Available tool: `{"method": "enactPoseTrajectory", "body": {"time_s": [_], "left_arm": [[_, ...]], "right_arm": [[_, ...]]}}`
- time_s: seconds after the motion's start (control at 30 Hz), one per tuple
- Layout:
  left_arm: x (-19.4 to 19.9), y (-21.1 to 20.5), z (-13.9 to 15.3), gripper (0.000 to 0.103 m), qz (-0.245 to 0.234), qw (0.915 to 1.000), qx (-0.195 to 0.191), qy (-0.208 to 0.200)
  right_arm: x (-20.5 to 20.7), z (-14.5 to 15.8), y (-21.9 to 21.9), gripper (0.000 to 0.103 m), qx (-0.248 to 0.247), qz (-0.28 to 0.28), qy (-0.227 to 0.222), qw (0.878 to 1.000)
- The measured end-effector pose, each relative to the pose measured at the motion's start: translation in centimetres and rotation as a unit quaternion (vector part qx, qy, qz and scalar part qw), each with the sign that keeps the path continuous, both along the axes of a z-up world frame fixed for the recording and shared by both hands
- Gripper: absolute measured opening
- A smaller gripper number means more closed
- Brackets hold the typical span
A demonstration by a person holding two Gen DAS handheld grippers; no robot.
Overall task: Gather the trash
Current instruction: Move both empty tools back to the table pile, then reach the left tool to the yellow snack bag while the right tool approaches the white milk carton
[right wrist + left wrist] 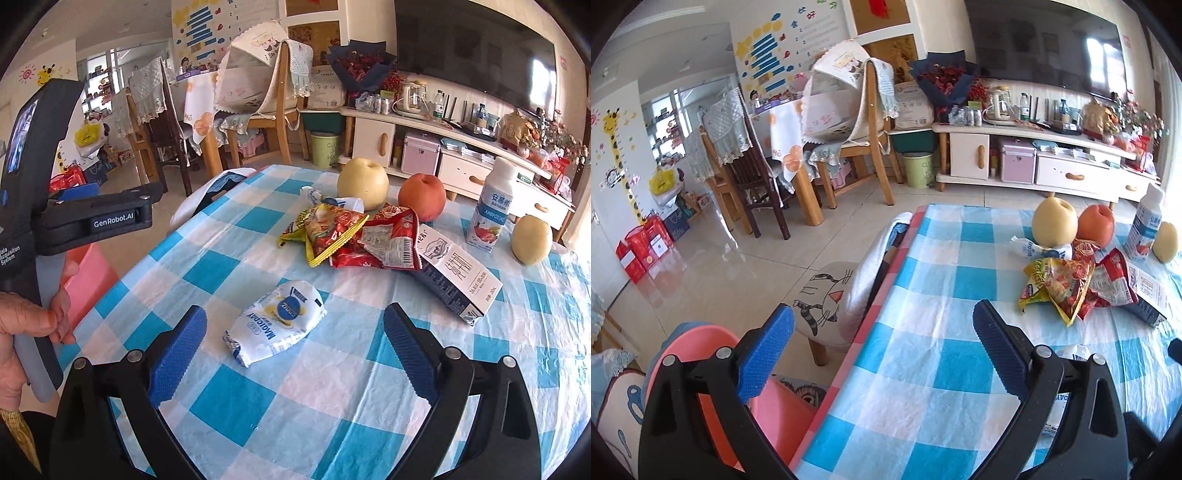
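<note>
A white crumpled snack wrapper (275, 326) lies on the blue checked tablecloth (258, 398), just ahead of my open, empty right gripper (293, 341). Behind it lie red and yellow snack bags (351, 234), a flattened milk carton (456, 275) and a small white wrapper (325, 199). My left gripper (882, 341) is open and empty over the table's left edge (871, 306). The snack bags also show in the left wrist view (1067, 284). A pink bin (713, 350) stands on the floor below the left gripper.
Two yellow pears (362, 182) (532, 239), a red apple (422, 196) and an upright yogurt bottle (491, 206) stand at the table's far side. A cat-print stool (827, 299) stands by the left edge. Chairs (860, 122), a green bin (918, 169) and a TV cabinet (1034, 155) are beyond.
</note>
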State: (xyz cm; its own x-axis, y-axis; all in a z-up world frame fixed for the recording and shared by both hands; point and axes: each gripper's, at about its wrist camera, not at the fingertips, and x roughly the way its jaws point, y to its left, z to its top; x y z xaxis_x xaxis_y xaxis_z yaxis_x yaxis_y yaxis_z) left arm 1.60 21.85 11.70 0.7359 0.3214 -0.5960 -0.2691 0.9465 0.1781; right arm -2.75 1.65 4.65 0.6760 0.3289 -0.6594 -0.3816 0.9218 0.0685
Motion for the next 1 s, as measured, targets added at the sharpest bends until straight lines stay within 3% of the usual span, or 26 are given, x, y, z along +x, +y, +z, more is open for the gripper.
{"method": "enactPoseTrajectory", "body": {"time_s": [0.27, 0.5, 0.67, 0.8, 1.0], "left_arm": [[1.3, -1.9, -0.5, 0.098, -0.042, 0.9990, -0.017, 0.001], [3.5, -4.1, -1.8, 0.098, -0.110, 0.9910, -0.076, 0.011], [5.9, -5.8, -3.9, 0.098, -0.140, 0.9788, -0.144, 0.039], [7.9, -6.8, -4.9, 0.098, -0.154, 0.9681, -0.194, 0.037], [11.4, -7.5, -7.3, 0.098, -0.154, 0.9569, -0.241, 0.052]], "right_arm": [[2.9, 0.2, -4.3, 0.095, 0.018, -0.047, 0.010, 0.999], [6.3, -0.6, -8.0, 0.095, 0.018, -0.101, 0.018, 0.995], [9.0, -1.9, -11.0, 0.095, 0.023, -0.142, 0.037, 0.989], [11.0, -3.5, -13.5, 0.095, 0.044, -0.161, 0.067, 0.984], [12.8, -4.2, -15.4, 0.095, 0.083, -0.161, 0.083, 0.980]]}}
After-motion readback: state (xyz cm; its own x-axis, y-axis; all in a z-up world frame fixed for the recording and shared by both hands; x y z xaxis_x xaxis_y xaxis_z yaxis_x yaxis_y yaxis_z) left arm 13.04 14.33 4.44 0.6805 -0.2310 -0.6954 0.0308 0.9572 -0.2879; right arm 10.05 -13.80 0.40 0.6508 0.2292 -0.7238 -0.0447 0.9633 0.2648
